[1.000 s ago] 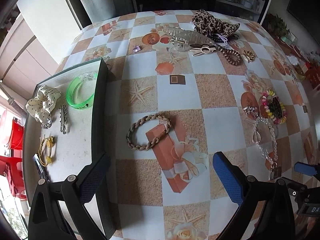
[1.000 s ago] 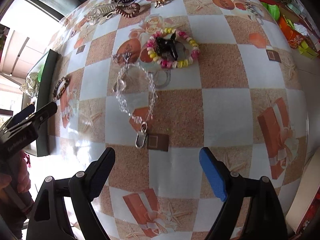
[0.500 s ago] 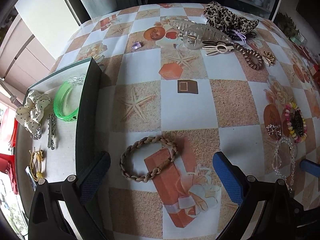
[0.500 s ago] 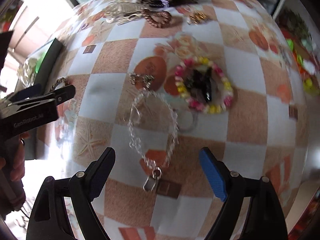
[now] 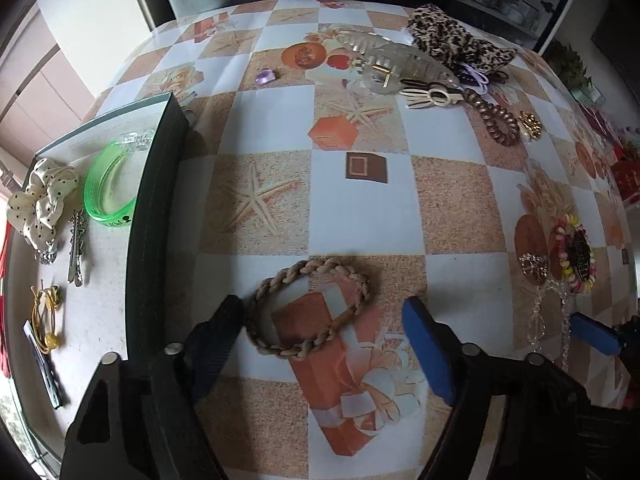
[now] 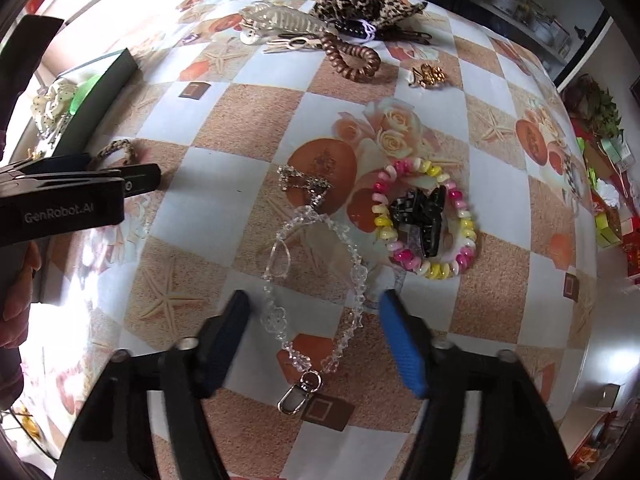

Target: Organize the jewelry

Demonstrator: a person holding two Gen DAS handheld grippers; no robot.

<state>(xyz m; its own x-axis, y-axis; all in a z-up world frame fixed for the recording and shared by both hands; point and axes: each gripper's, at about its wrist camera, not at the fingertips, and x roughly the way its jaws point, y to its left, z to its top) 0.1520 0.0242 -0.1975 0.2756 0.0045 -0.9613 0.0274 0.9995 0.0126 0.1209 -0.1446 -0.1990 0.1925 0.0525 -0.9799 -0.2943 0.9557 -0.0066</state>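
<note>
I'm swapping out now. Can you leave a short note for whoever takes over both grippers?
Left gripper: jaws closing around the braided bracelet, which lies flat on the table; not gripped yet.
Right gripper: jaws closing around the clear bead chain; not gripped yet.
Done: scrunchie, green bangle, hair clip and yellow ties are in the tray.
Left: both targets, the pink-yellow bracelet with the black claw clip inside it, and the far pile.

Glossy printed tablecloth (image 5: 360,208), smooth, sheened by window light. Braided rope bracelet (image 5: 308,308) – matt, coarse fibre. Clear faceted bead chain (image 6: 316,280) with shiny metal clasp (image 6: 296,396). Translucent green plastic bangle (image 5: 108,188), glossy. Polka-dot cloth scrunchie (image 5: 44,200) – soft, matt. Leopard-print fabric scrunchie (image 6: 360,0). Glossy black plastic claw clip (image 6: 420,216).
</note>
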